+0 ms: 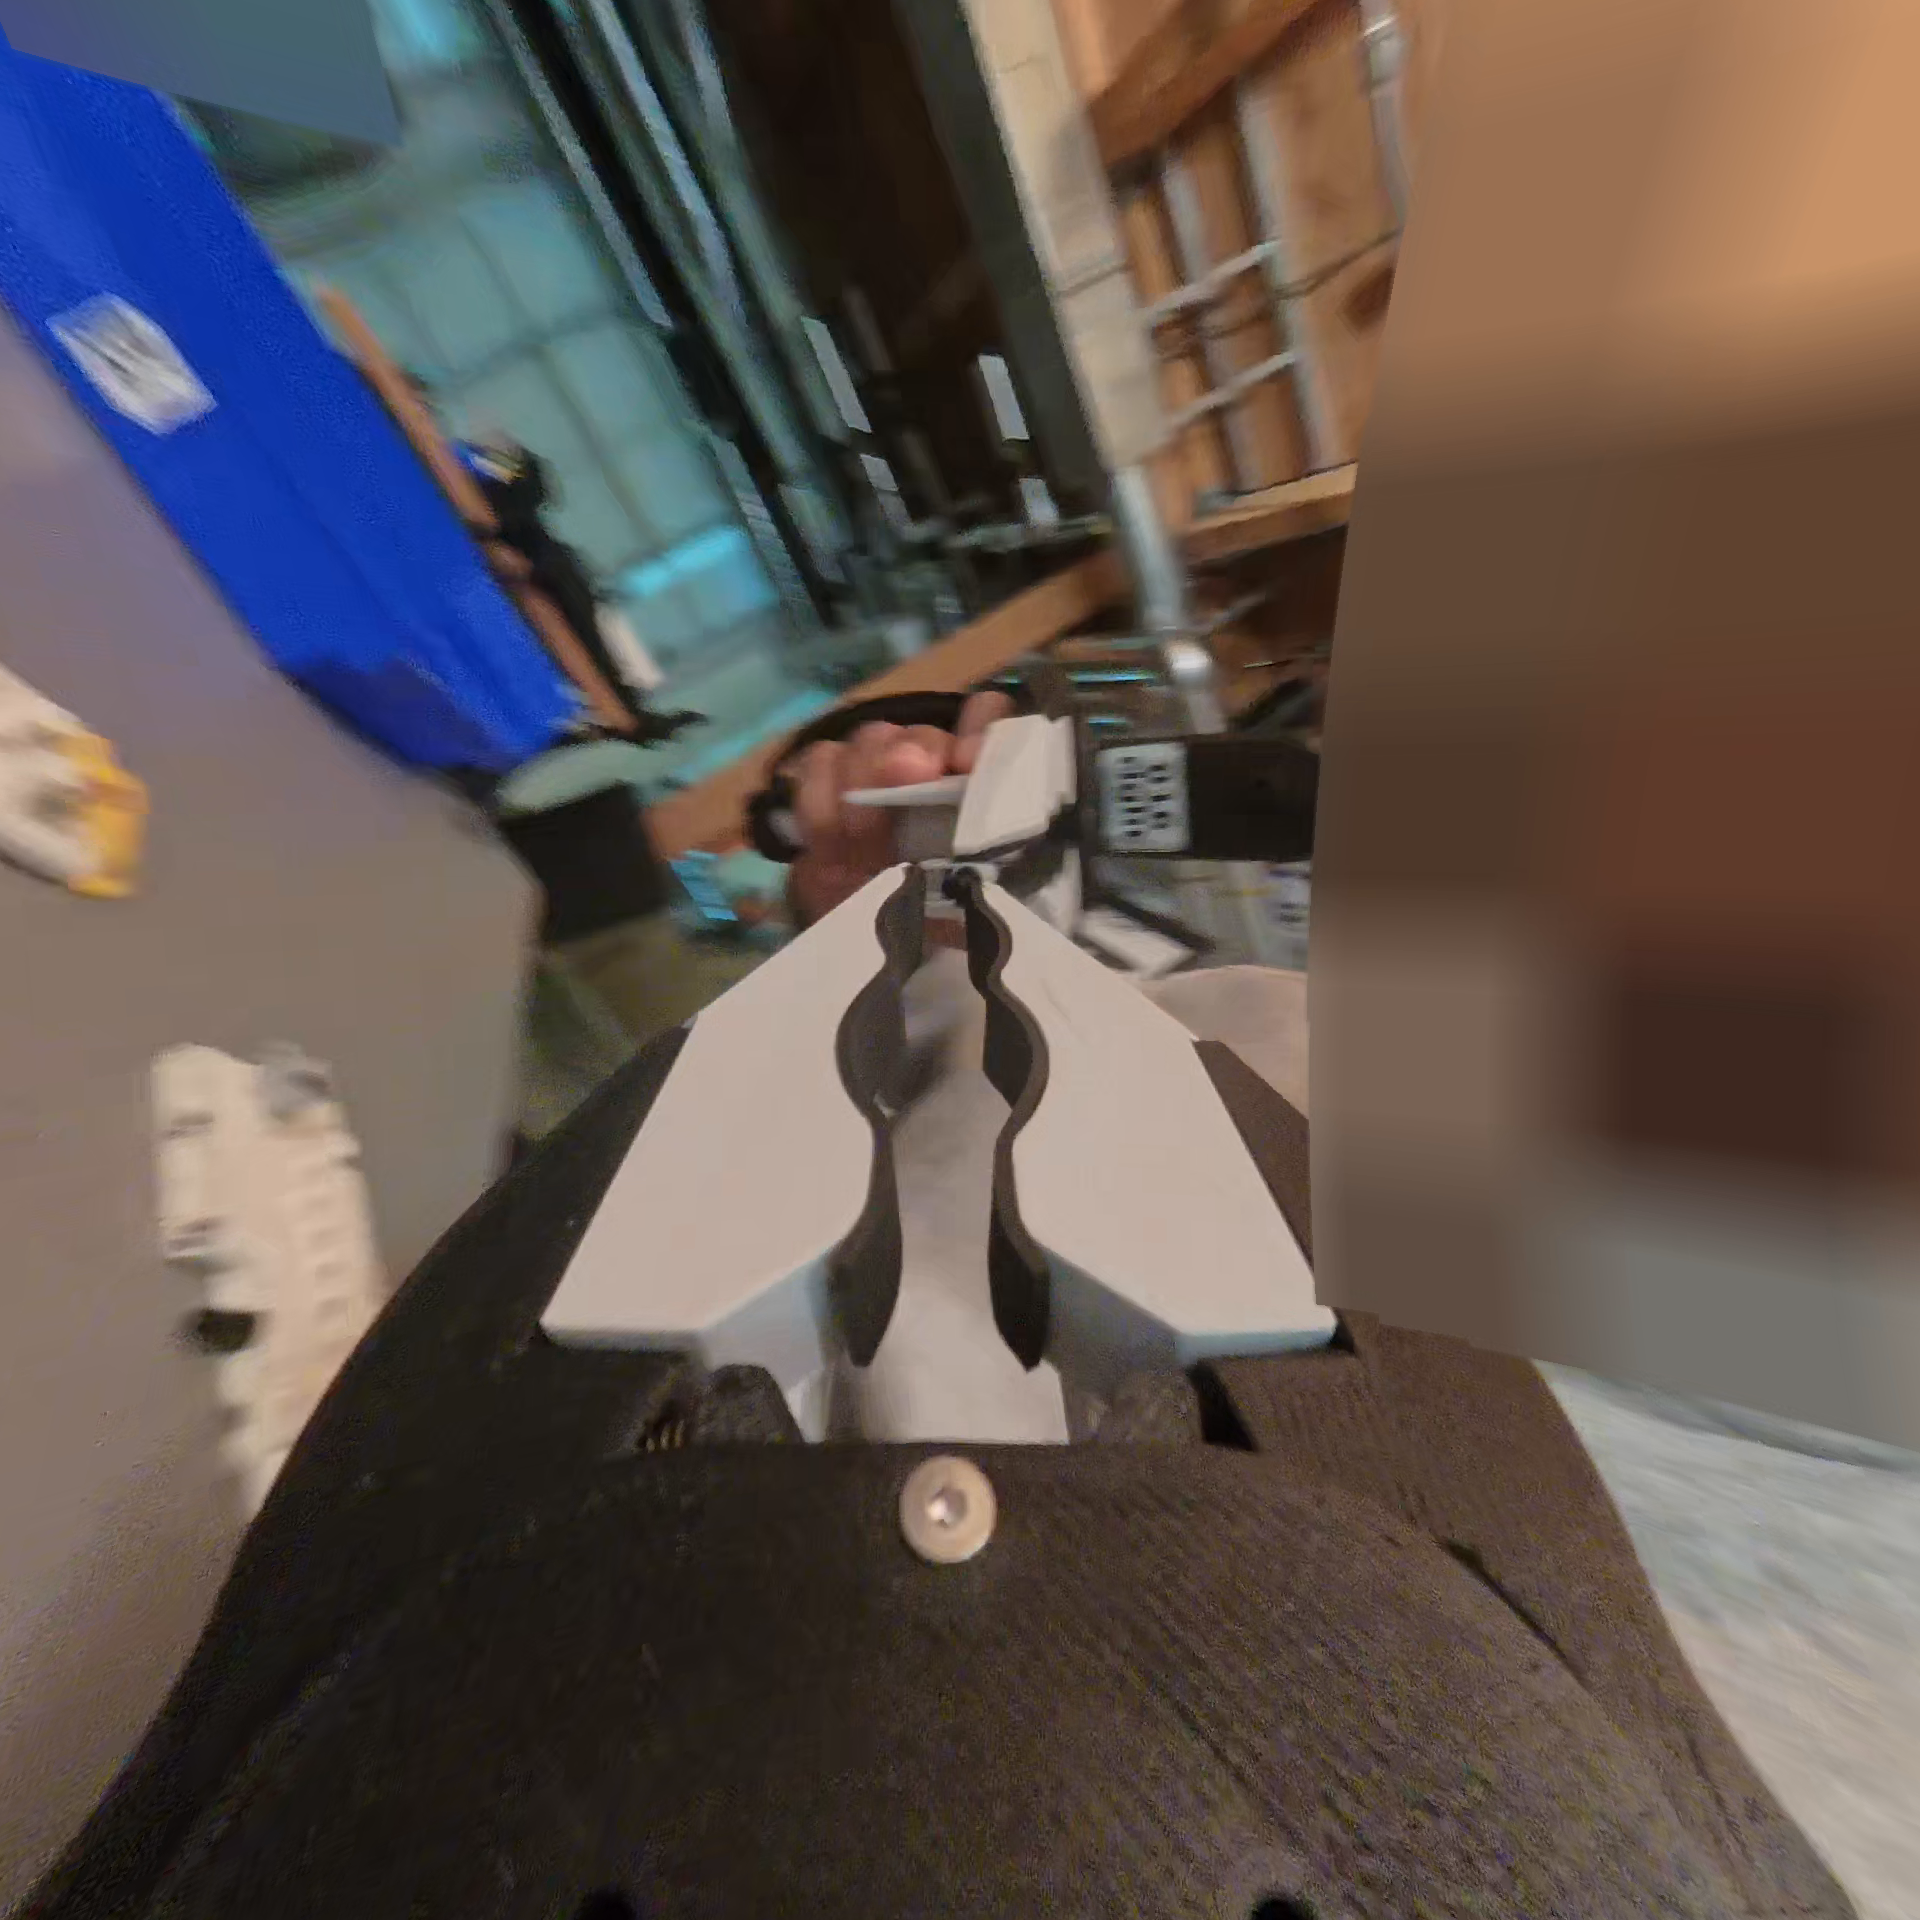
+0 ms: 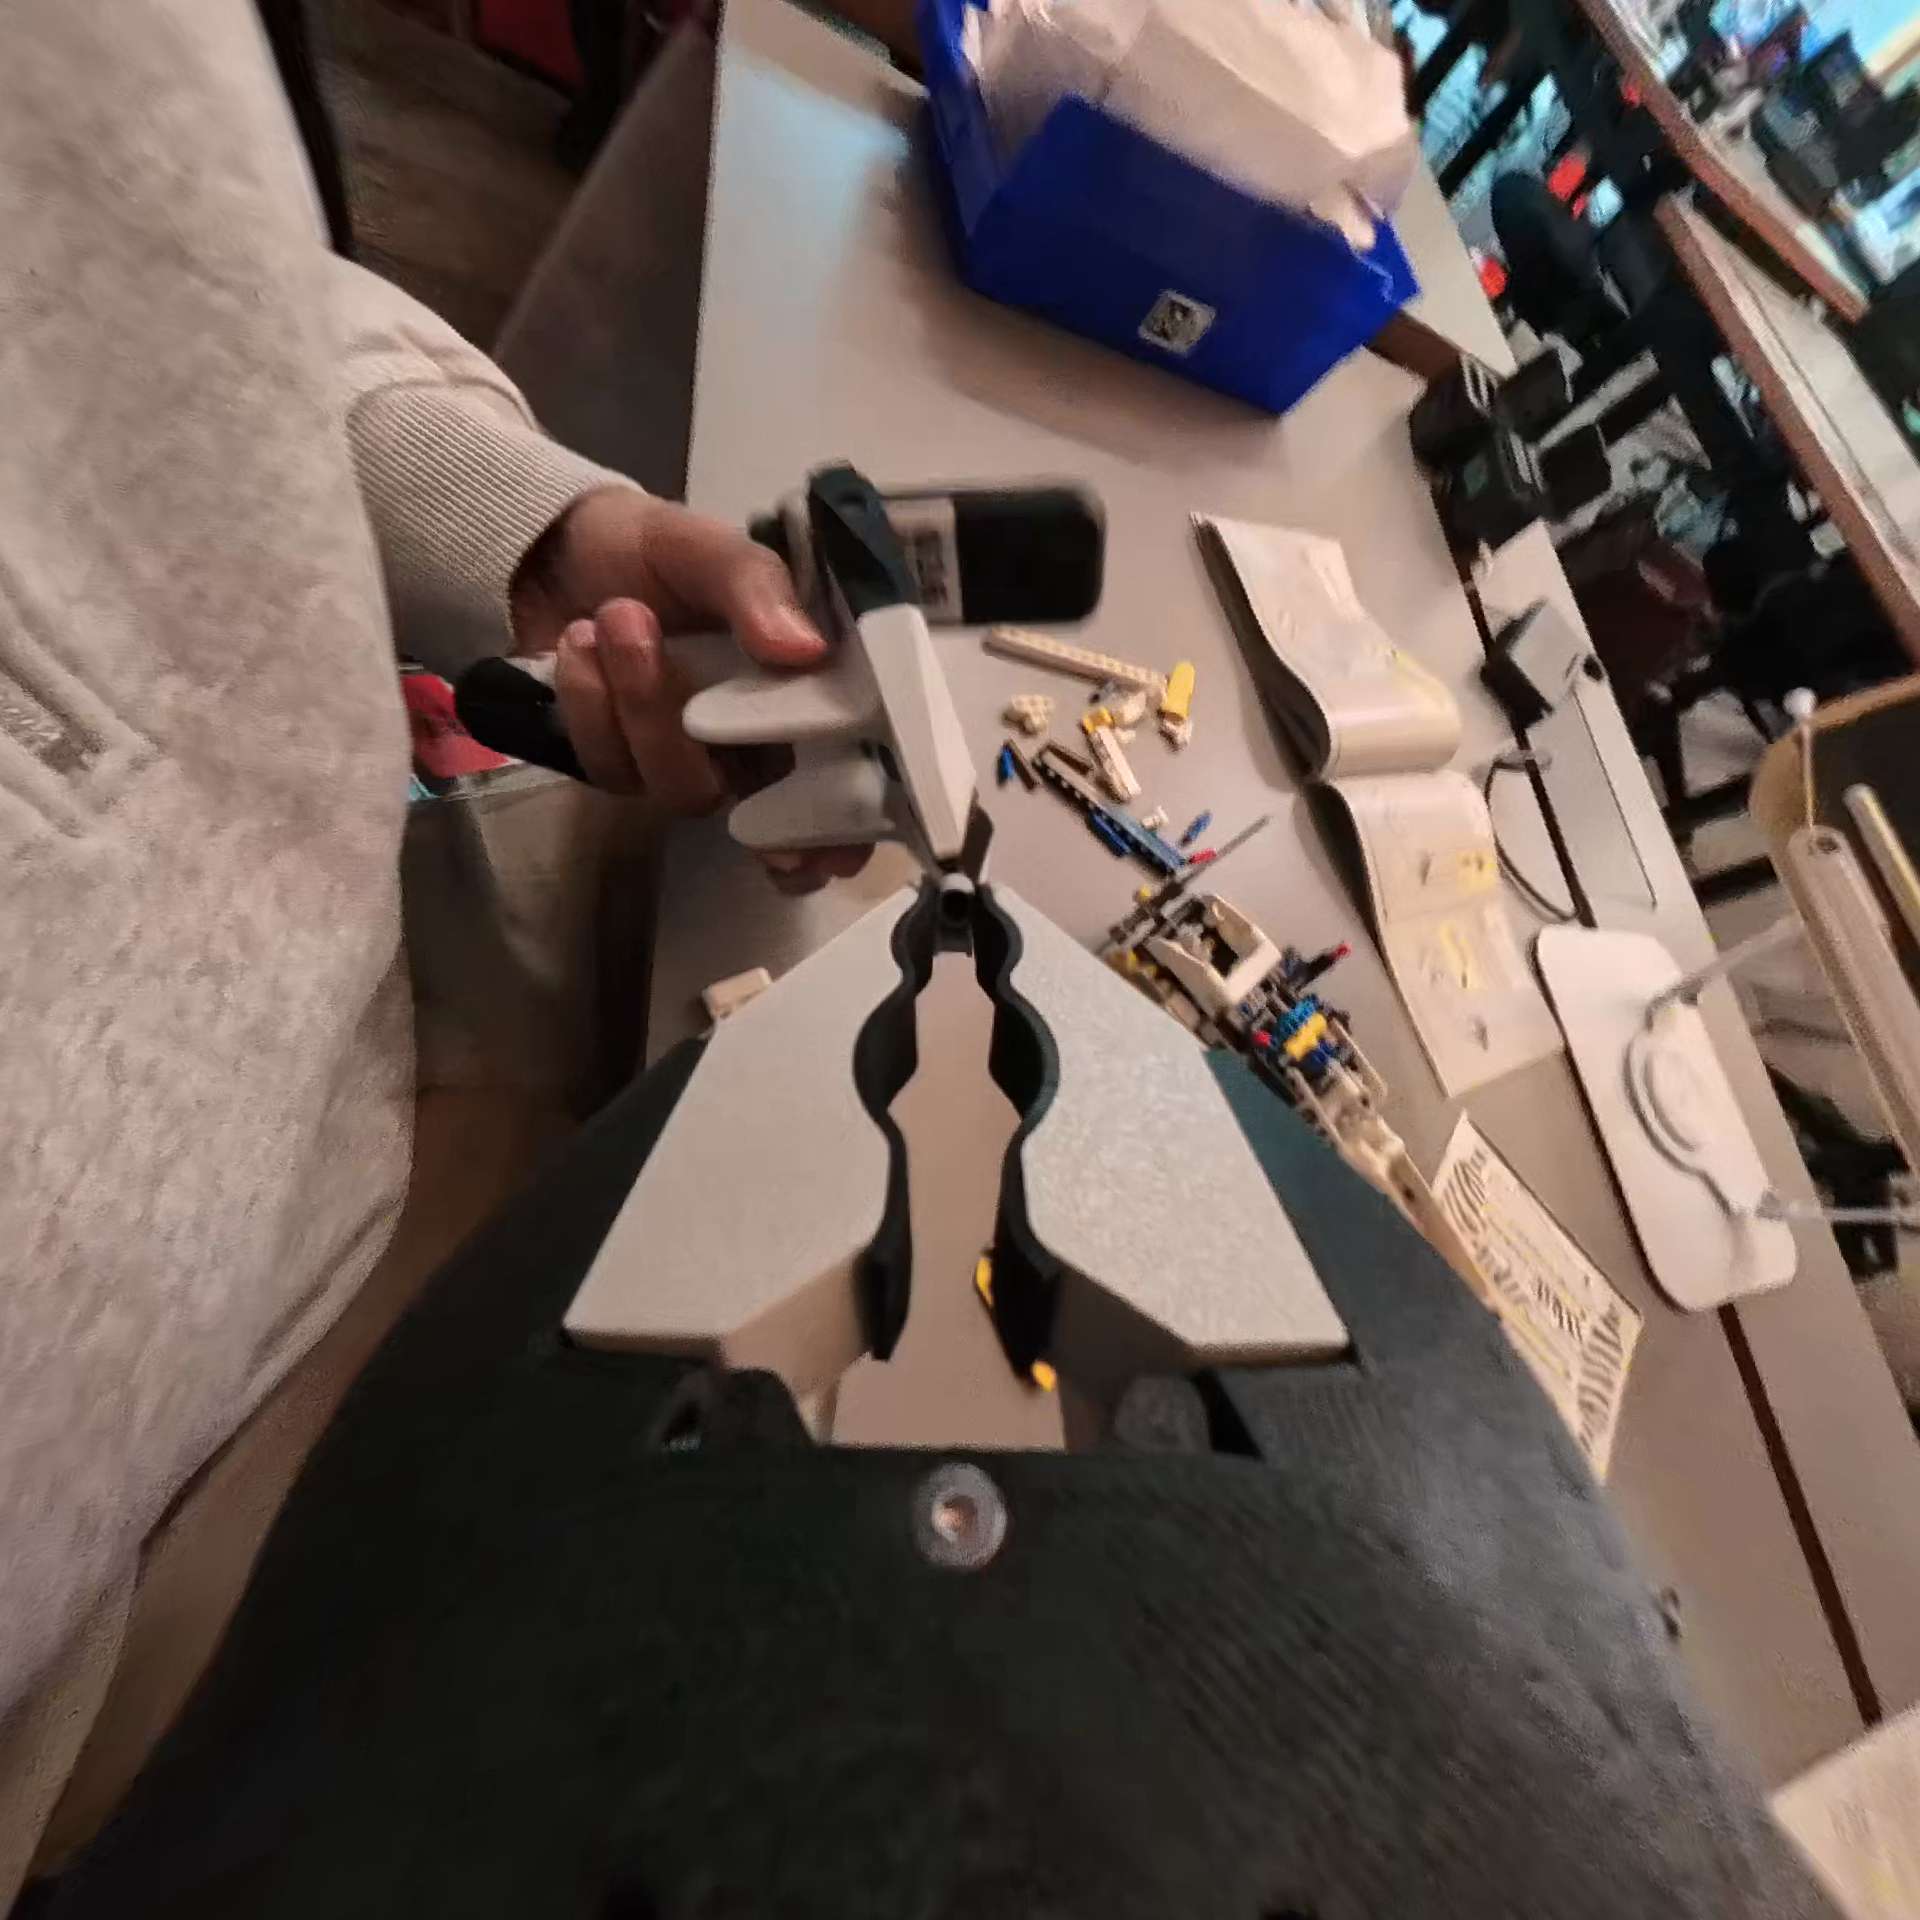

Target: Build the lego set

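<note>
Both grippers meet tip to tip in the air over the table's near edge. My right gripper (image 2: 952,896) is shut on a small light grey lego piece (image 2: 954,889) with a round hole. My left gripper (image 1: 940,881) is shut on a tiny dark lego piece (image 1: 962,883); how the two pieces touch is too small to tell. The left gripper also shows in the right wrist view (image 2: 961,847), held by a hand (image 2: 644,623). The right gripper shows in the left wrist view (image 1: 977,857). The partly built model (image 2: 1247,997) lies on the grey table (image 2: 831,343).
Loose lego pieces (image 2: 1101,727) lie beyond the grippers. An open instruction booklet (image 2: 1351,707), a sticker sheet (image 2: 1538,1278) and a white pad (image 2: 1662,1112) lie to the right. A blue bin (image 2: 1174,239) with bags stands at the back. A person's sleeve (image 2: 208,727) fills the left. Both grippers' tips are close together, under 4 cm apart. About 15 cm separates my left fingertips from the partly built model (image 2: 1247,997).
</note>
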